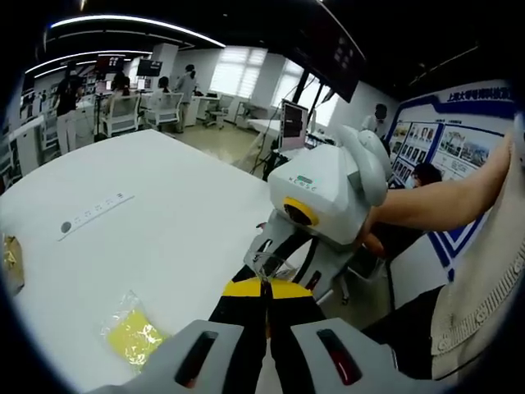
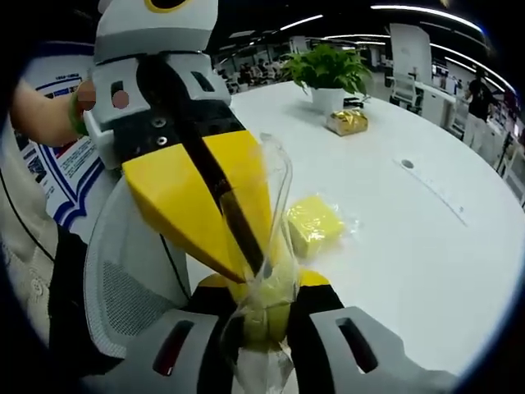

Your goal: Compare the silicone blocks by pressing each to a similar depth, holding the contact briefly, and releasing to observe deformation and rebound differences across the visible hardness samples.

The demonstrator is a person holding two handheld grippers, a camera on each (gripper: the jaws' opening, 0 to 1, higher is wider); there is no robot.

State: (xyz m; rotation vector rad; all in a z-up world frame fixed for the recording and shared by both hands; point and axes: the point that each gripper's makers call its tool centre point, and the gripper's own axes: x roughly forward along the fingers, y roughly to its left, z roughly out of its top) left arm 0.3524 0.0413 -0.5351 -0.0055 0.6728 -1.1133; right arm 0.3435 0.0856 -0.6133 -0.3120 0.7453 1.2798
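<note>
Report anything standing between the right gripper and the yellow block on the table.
The clear bag, pinched by the right gripper and left gripper, is held in front. The yellow block also lies inside its own clear wrapper on the white table.

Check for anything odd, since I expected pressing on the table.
A bagged yellow block is held in the air, its clear bag pinched between both grippers' jaws, while another bagged block lies on the white table.
</note>
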